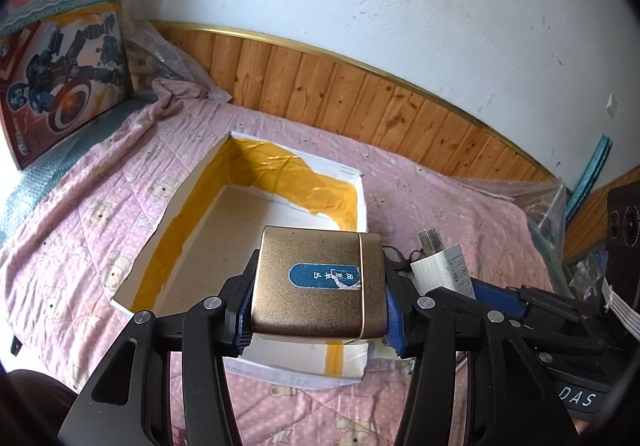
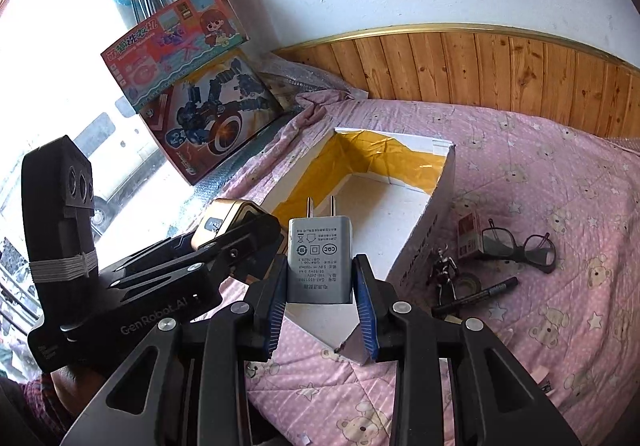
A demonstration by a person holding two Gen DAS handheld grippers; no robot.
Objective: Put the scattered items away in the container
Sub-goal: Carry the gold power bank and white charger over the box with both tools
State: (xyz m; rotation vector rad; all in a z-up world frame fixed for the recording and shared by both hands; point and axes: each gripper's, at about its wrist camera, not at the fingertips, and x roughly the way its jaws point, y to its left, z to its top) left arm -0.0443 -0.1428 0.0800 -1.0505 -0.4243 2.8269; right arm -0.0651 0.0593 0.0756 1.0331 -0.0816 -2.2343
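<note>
A white cardboard box (image 1: pixel 140 262) lined with yellow tape lies open on the pink bed; it also shows in the right wrist view (image 2: pixel 432 218). My left gripper (image 1: pixel 318 310) is shut on a gold tin (image 1: pixel 316 282) with a blue label, held over the box's near end; the tin also shows in the right wrist view (image 2: pixel 218 222). My right gripper (image 2: pixel 320 302) is shut on a white plug adapter (image 2: pixel 318 260), held above the box's near corner; the adapter also shows in the left wrist view (image 1: pixel 440 266). Black glasses (image 2: pixel 520 246), a small red box (image 2: pixel 470 236), a black pen (image 2: pixel 476 294), a tape roll (image 2: pixel 468 282) and a small metal figure (image 2: pixel 444 266) lie right of the box.
Two toy boxes (image 2: pixel 200 86) lean against the wall at the bed's far left, also in the left wrist view (image 1: pixel 64 58). A wooden headboard (image 1: pixel 360 102) runs along the back. Bubble wrap (image 1: pixel 548 206) lies at the bed's right edge.
</note>
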